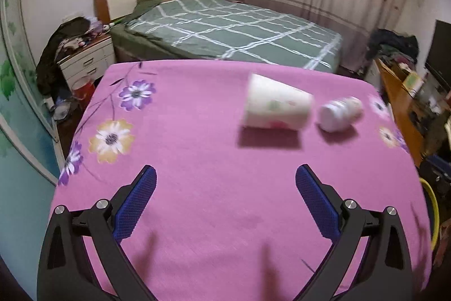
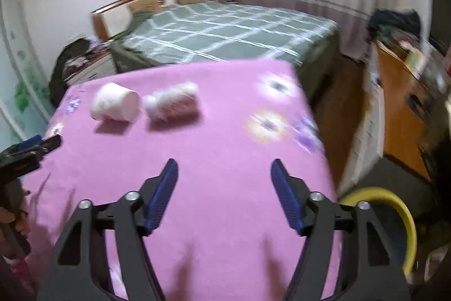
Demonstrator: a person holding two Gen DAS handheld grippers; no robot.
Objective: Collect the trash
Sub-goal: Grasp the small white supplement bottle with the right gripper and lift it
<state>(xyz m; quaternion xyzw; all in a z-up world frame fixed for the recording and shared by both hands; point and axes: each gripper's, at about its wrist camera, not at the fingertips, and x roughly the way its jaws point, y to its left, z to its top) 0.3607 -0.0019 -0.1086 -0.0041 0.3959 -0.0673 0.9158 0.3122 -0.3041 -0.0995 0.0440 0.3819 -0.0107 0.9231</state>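
Bench point(image 1: 197, 202), pink floral cloth: one paper cup point(image 1: 277, 106) on its side, and just beside it, toward the right edge, one white bottle point(image 1: 339, 113), also lying down — both blurred, whether they touch cannot be told. Left gripper point(image 1: 225, 177): blue fingers point(image 1: 141, 196) spread wide, nothing between them, hanging over bare cloth well short of the cup. Right gripper point(image 2: 224, 171): fingers likewise released and empty — cup point(image 2: 114, 103) and bottle point(image 2: 172, 102) ahead to its left, yellow hoop point(image 2: 406, 219) off the bench's right edge.
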